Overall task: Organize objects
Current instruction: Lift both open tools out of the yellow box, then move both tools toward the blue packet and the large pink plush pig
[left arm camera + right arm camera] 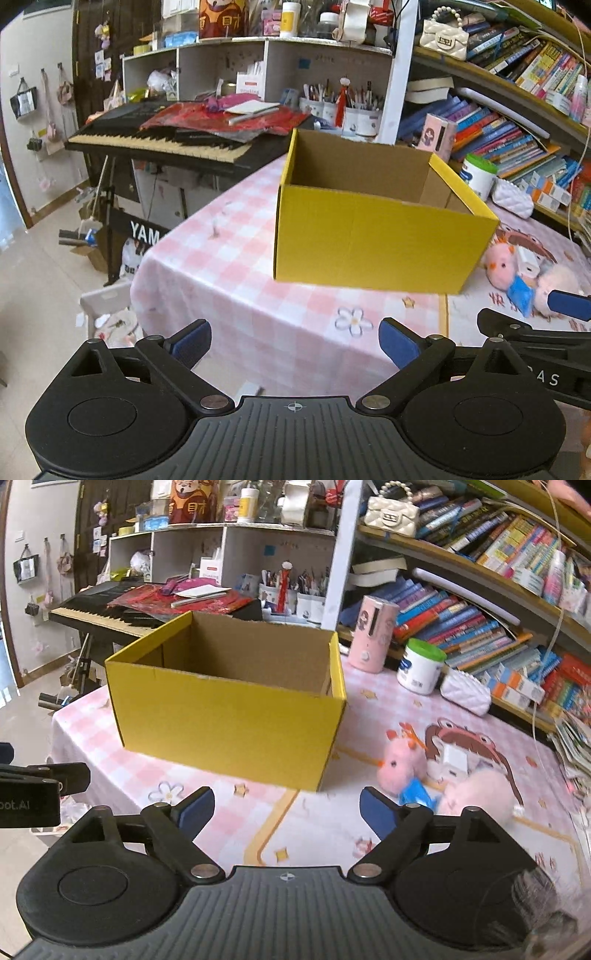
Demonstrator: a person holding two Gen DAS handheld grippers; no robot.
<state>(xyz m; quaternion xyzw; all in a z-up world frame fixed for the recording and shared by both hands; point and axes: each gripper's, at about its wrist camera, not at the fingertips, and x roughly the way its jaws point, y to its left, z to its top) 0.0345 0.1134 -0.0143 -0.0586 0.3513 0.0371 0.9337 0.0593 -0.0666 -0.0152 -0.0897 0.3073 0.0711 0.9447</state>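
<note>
Box: a yellow cardboard box (229, 723) stood open-topped on the table, rectangular, with smooth yellow outer walls and plain brown corrugated board inside; what could be seen of its inside was bare.
Table: it wore a glossy pink-and-white checked cloth (221, 266) with printed flowers and stars, changing to a cartoon print on the right.
Toys: a small fuzzy pink plush (400, 764) with a blue piece below it lay on the cloth just right of the box; a larger, paler pink plush (476, 794) lay touching it on the near side; a small white square block (455, 762) sat just behind them.
Left gripper: the left gripper (295, 345) hovered over the near table edge, its black arms spread wide, blue padded fingertips (192, 343) well apart, nothing between them.
Right gripper: the right gripper (286, 810) hung over the cloth in front of the box, jaws wide and bare, its right blue pad near the plush pile.
Canister: a white cylinder with a green lid (421, 666) stood behind the toys, beside a quilted white pouch (465, 692).
Background: a black keyboard (159, 144) with cream keys stood left of the table, with crowded shelves of books (480, 627) behind on the right.
</note>
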